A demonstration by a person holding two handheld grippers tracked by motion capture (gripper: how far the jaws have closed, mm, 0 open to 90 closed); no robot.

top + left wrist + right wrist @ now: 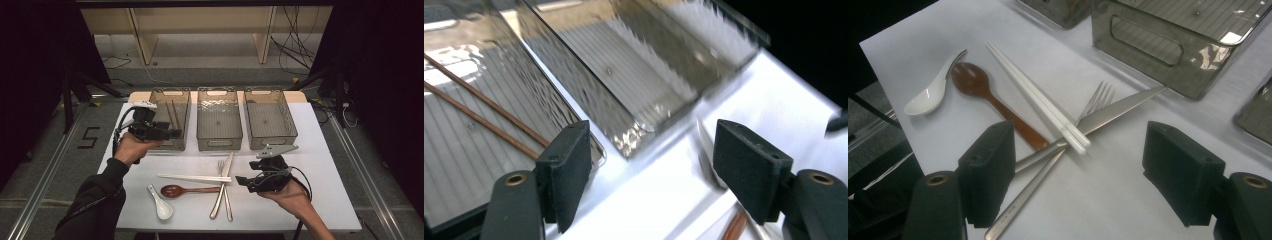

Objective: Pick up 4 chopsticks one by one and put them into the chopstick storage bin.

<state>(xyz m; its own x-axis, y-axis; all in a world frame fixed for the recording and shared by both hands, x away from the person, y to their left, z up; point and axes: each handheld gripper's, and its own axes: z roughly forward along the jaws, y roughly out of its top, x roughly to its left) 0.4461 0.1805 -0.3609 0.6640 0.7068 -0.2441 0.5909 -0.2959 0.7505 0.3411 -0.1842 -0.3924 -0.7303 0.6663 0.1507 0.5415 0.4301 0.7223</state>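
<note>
Fingers (569, 170) of my left gripper (167, 133) stood apart, empty, over the left bin (181, 95) holding 2 brown chopsticks (172, 114); my right gripper (1080, 185) gaped near the white chopsticks (1040, 100).

Three bins (219, 117), two spoons (172, 190), perhaps four chopsticks (194, 177).
</note>
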